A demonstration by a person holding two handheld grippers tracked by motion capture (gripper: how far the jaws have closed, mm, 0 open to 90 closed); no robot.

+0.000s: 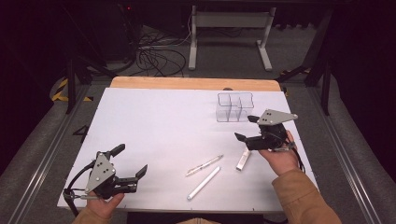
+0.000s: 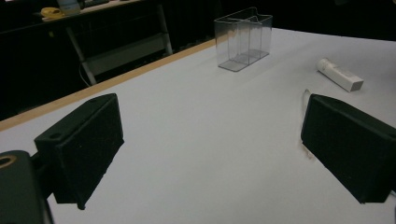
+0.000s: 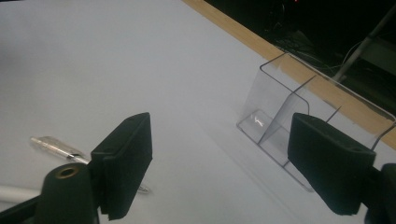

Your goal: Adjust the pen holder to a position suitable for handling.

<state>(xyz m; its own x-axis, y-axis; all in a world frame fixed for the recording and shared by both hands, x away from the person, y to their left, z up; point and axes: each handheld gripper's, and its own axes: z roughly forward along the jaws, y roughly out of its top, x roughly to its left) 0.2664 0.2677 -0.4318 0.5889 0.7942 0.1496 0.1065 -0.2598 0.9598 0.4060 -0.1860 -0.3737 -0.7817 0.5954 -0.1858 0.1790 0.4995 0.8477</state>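
white tabletop, wooden edge, dark room

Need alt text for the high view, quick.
Two open hand-held claws hover over a white table: left claw near left, right claw beside a clear divided holder. Three pens lie between them.

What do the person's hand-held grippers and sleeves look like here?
Each hand-held gripper, left and right, is black with two blocky jaws, topped by a grey three-cornered plate with dark holes. A black cable loops from the left one. The sleeves are tan.
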